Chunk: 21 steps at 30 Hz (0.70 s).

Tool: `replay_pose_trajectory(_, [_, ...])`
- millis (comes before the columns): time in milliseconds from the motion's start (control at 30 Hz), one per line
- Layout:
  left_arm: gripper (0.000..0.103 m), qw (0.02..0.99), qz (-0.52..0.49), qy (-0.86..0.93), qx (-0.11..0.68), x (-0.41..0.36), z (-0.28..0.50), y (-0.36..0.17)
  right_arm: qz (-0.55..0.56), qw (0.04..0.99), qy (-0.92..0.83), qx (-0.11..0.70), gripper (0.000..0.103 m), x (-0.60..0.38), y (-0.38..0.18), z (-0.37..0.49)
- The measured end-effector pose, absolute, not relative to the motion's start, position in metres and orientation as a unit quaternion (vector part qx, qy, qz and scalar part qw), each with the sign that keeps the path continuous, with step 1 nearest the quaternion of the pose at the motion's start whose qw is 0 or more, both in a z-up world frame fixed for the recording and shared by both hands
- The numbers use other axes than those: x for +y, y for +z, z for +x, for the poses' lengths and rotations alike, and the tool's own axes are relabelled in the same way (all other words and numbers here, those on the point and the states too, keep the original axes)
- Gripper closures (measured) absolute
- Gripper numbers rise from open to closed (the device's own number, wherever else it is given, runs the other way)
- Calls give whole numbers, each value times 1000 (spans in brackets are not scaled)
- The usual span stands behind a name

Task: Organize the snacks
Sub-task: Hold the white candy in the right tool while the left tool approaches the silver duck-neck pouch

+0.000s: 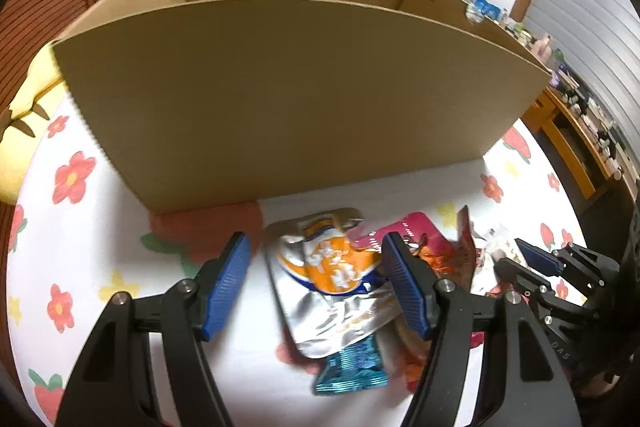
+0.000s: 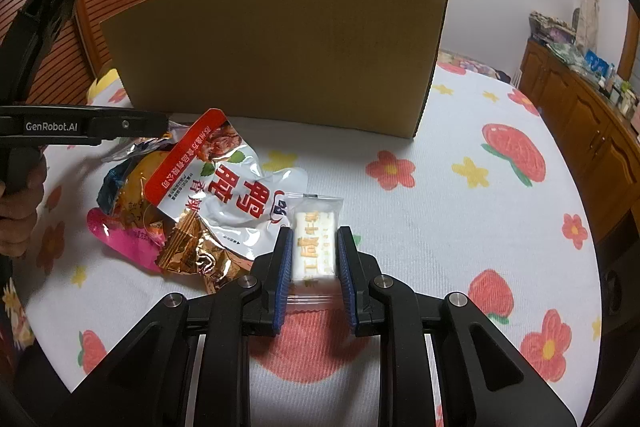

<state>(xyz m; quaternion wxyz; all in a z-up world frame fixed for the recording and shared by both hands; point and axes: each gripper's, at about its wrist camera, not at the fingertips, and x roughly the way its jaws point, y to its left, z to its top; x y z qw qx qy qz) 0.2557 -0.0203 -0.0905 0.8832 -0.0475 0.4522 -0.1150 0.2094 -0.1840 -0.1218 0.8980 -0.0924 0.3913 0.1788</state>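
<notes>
Nearest the lens, right tool (image 2: 314,269) clenched on a clear-wrapped white bar (image 2: 314,245), lying on the flowered bedsheet (image 2: 460,187). Left tool (image 1: 316,285) spread wide, gripping nothing, hovering over a silver-and-orange pouch (image 1: 332,267). Behind, a large cardboard box (image 1: 280,95) upright on the bed. Beside the bar, a heaped pile: white-and-red pouch (image 2: 236,187), pink packet (image 2: 120,237), gold wrapper (image 2: 196,255), teal bar (image 1: 352,367).
</notes>
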Motion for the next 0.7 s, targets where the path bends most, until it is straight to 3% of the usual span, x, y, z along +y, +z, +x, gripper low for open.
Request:
replay_pose_trajectory(433, [33, 876, -10, -105, 471, -37, 256, -105, -91, 898, 179, 391, 83, -184, -123, 210])
replay_pose_trajectory(700, [37, 875, 10, -115, 471, -31, 248, -105, -91, 898, 179, 391, 83, -184, -124, 210])
